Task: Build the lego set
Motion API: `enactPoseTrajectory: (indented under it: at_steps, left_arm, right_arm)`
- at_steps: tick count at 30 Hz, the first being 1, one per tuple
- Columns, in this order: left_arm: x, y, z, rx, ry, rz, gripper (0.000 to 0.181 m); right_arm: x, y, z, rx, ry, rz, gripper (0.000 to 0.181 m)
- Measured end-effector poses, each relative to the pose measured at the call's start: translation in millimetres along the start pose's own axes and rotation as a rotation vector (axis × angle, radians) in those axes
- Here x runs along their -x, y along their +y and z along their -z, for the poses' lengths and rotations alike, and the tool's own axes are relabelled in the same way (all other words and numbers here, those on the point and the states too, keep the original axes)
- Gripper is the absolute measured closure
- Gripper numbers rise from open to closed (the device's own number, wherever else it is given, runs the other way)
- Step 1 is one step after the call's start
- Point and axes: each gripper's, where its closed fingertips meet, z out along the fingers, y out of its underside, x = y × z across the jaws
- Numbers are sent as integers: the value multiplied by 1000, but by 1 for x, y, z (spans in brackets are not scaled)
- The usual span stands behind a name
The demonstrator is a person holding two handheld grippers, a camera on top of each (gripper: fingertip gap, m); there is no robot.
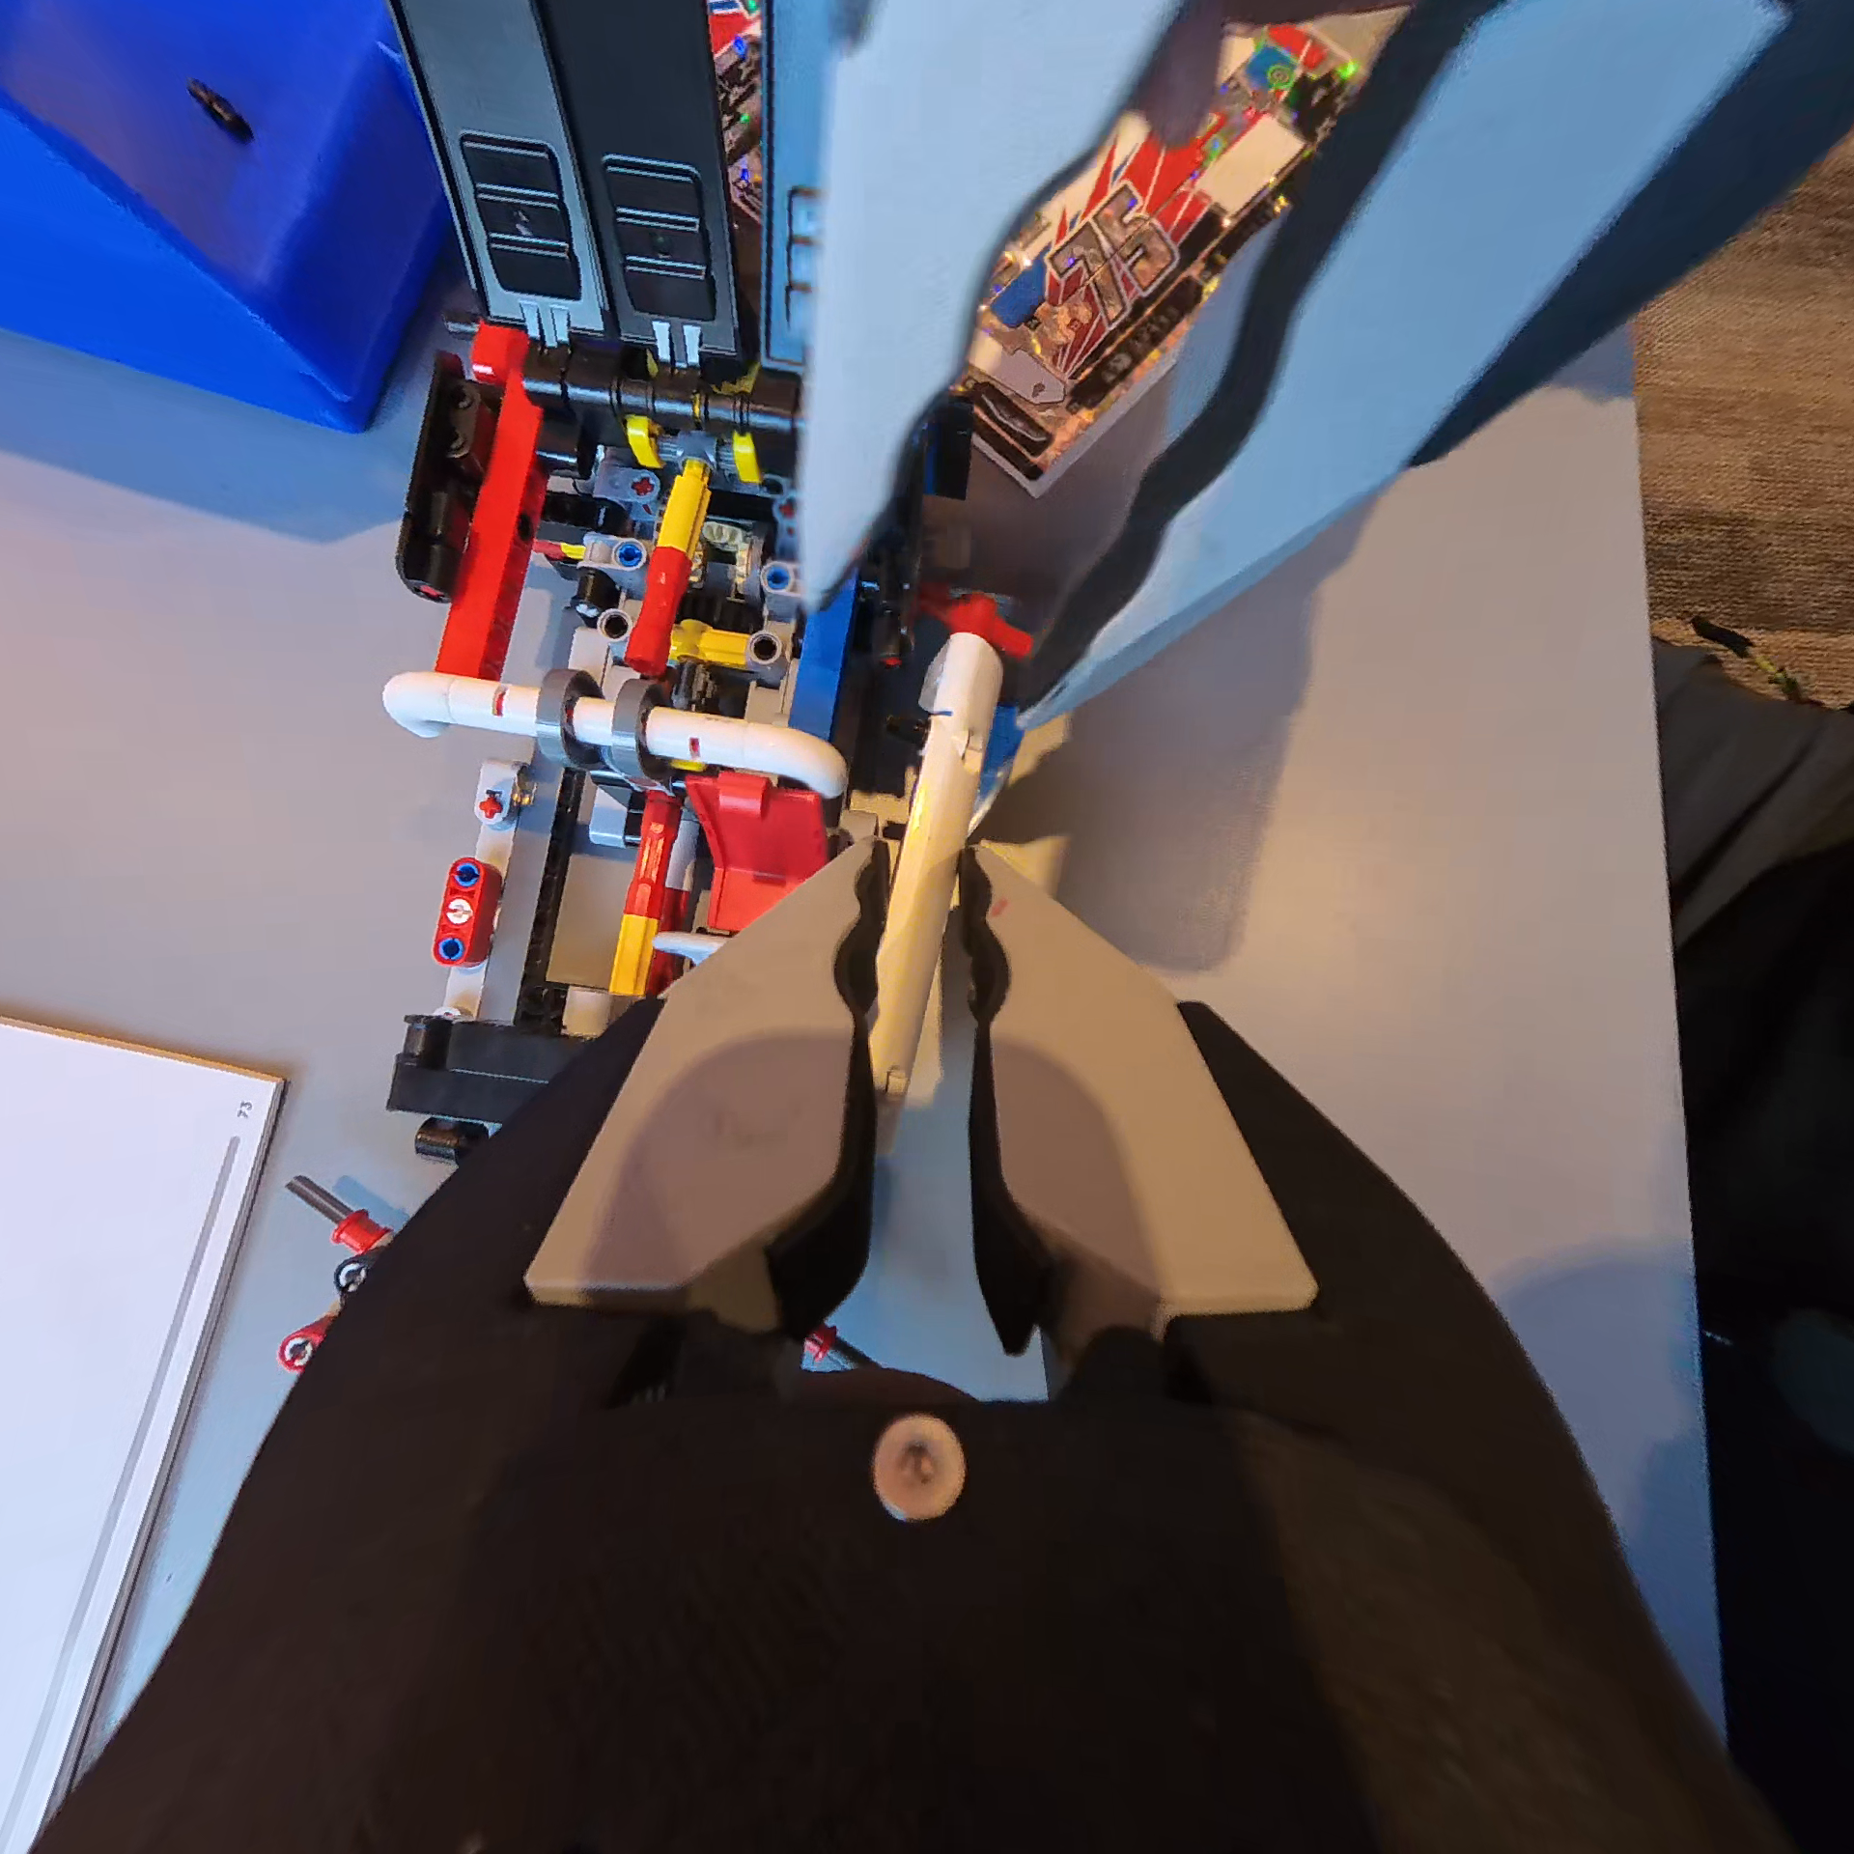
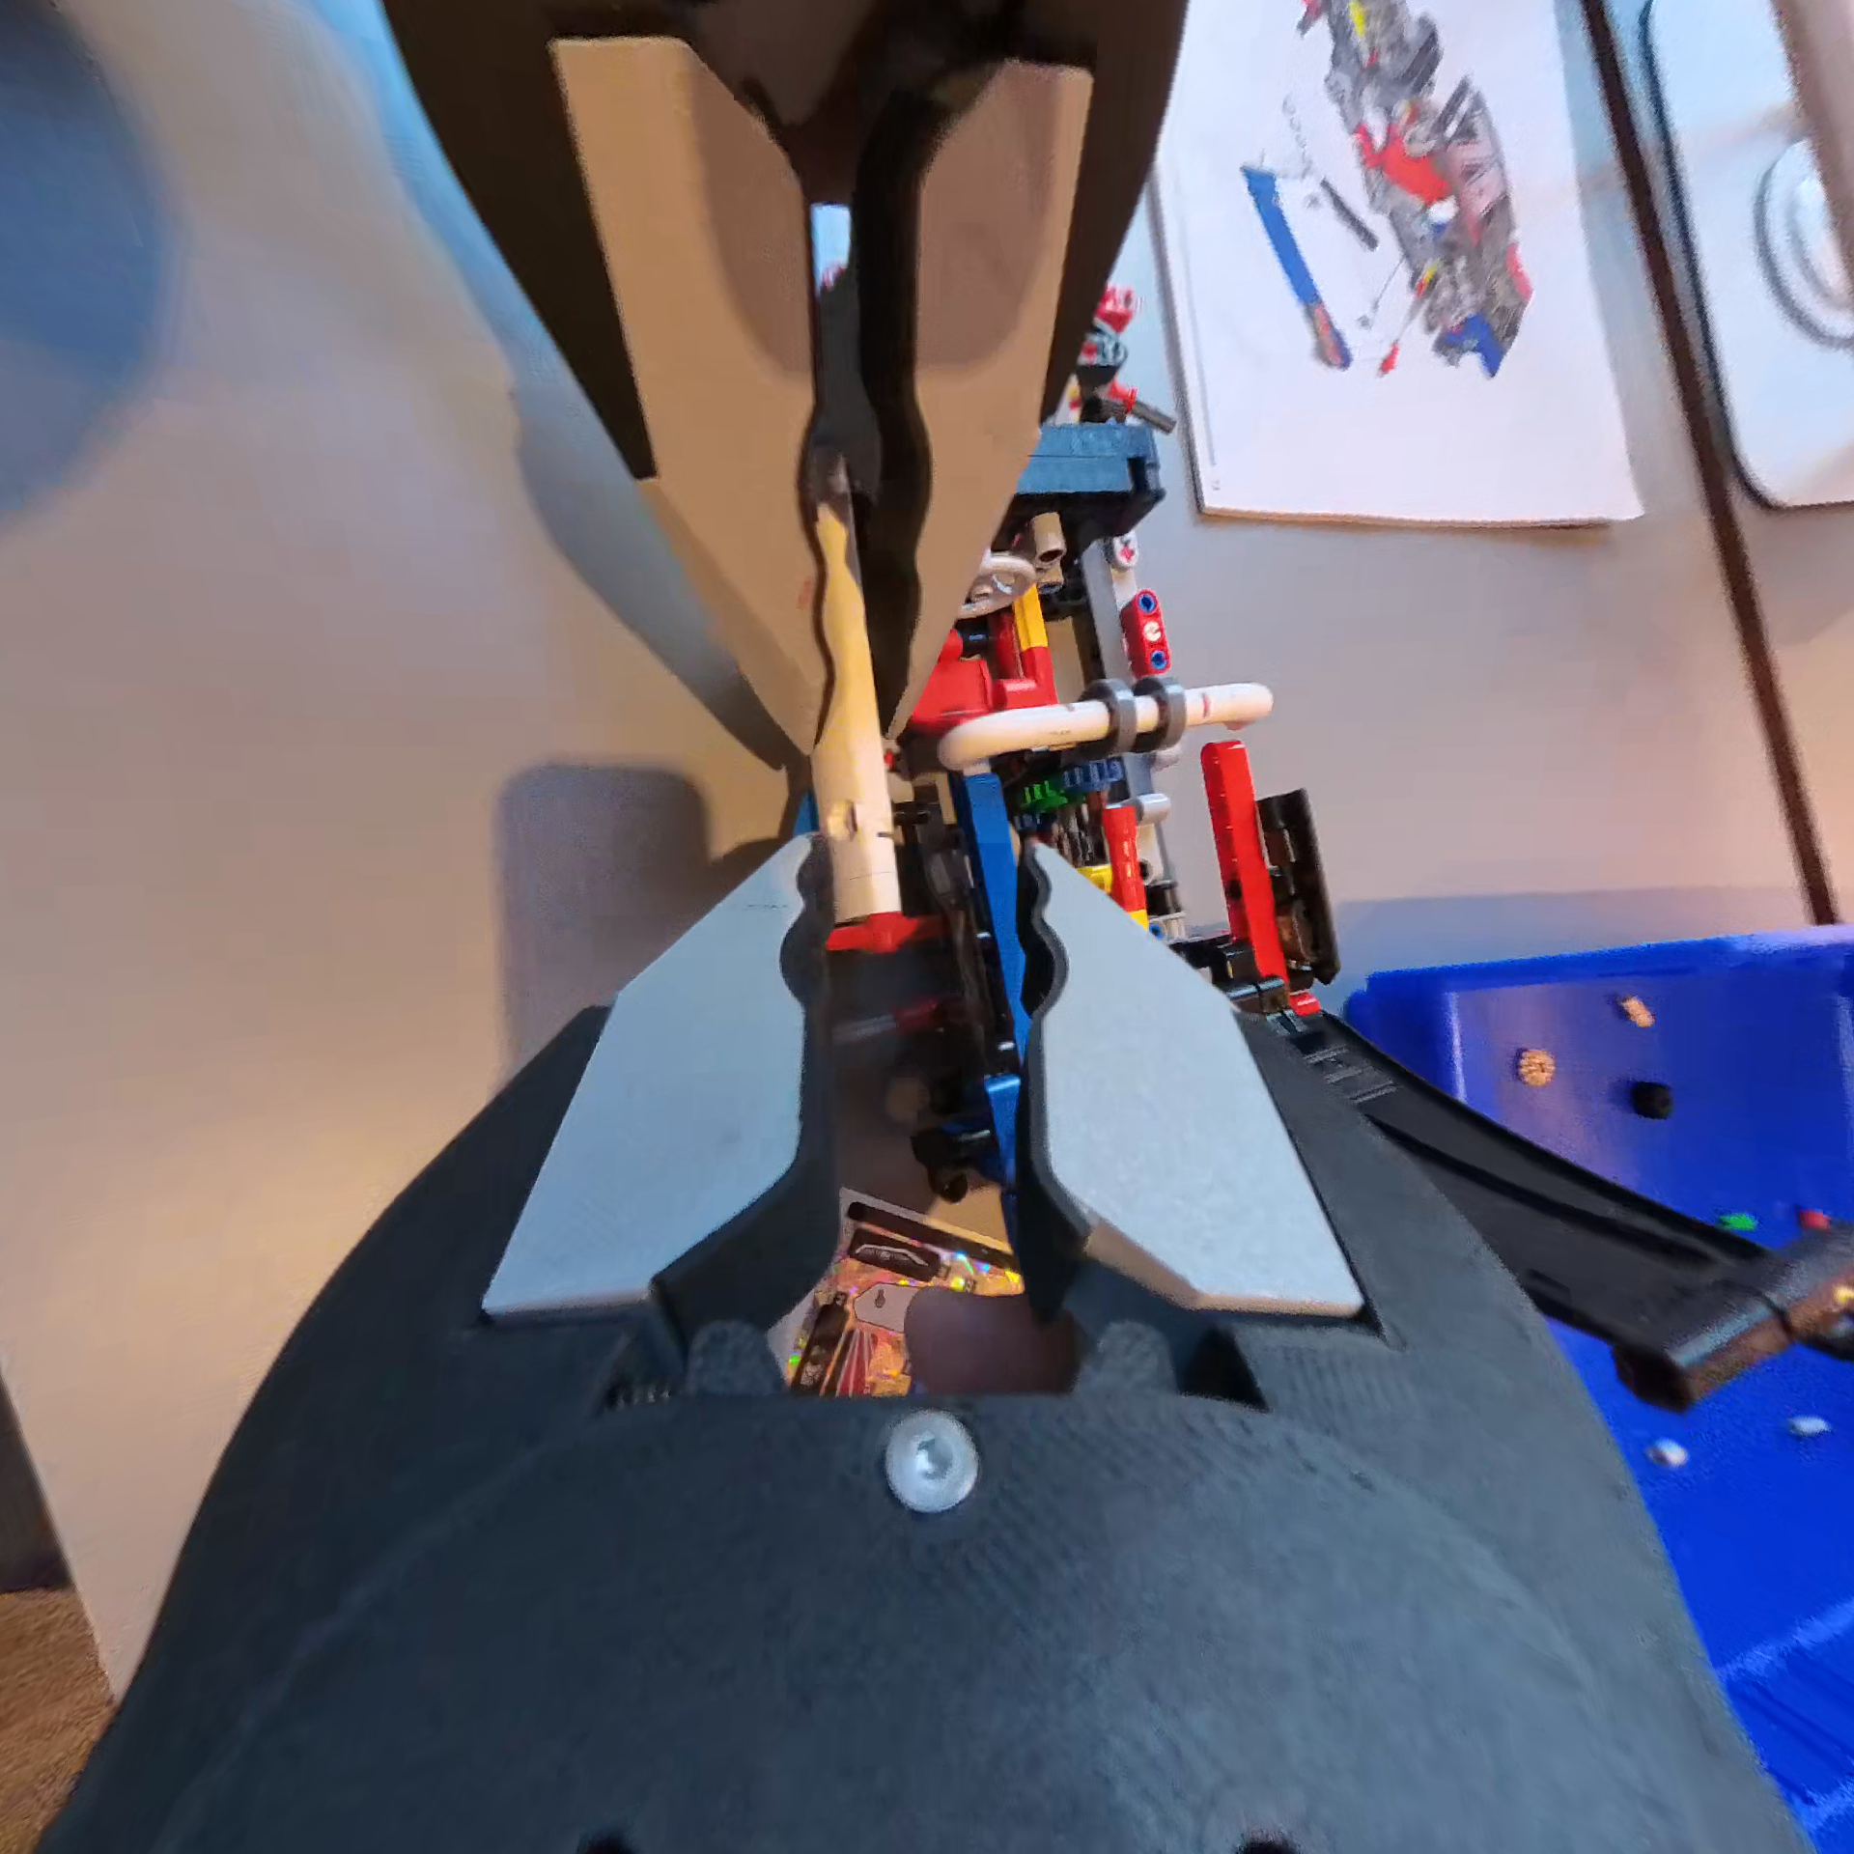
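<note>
Only the left wrist view is showing a blue bin (image 1: 191,201) with its outer wall far left of the tongs, a white instruction booklet (image 1: 110,1354) lying at lower left, and loose red pins (image 1: 341,1274) beside it. The lego model (image 1: 622,702), a blocky frame of red, yellow, grey and black beams crossed by a smooth white curved pipe (image 1: 612,722), is sitting just left of the left gripper (image 1: 923,863). That gripper's 2 grey wedge fingers with wavy black pads are clamping a long white panel (image 1: 938,853) standing at the model's right edge. The right gripper (image 1: 1013,421) is reaching in from above, blurred.

Only the right wrist view is showing the booklet's printed diagram page (image 2: 1395,261) and small parts inside the bin (image 2: 1655,1154). Here the right gripper (image 2: 918,893) is standing apart, its fingers straddling the model's blue beam (image 2: 988,903) and the panel's (image 2: 853,762) lower end, with a shiny sticker sheet (image 2: 903,1294) lying beneath.
</note>
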Motion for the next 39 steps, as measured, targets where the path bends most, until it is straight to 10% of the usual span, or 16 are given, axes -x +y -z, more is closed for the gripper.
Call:
enactPoseTrajectory:
  at_steps: [18, 39]
  left_arm:
    - [-2, 0, 0, 0, 14, 10, 171]
    - [-16, 5, 1, 25, 82, -45, 175]
  right_arm:
    - [-12, 8, 7, 61, 112, 27, 176]
    - [19, 19, 3, 52, 250, 77, 157]
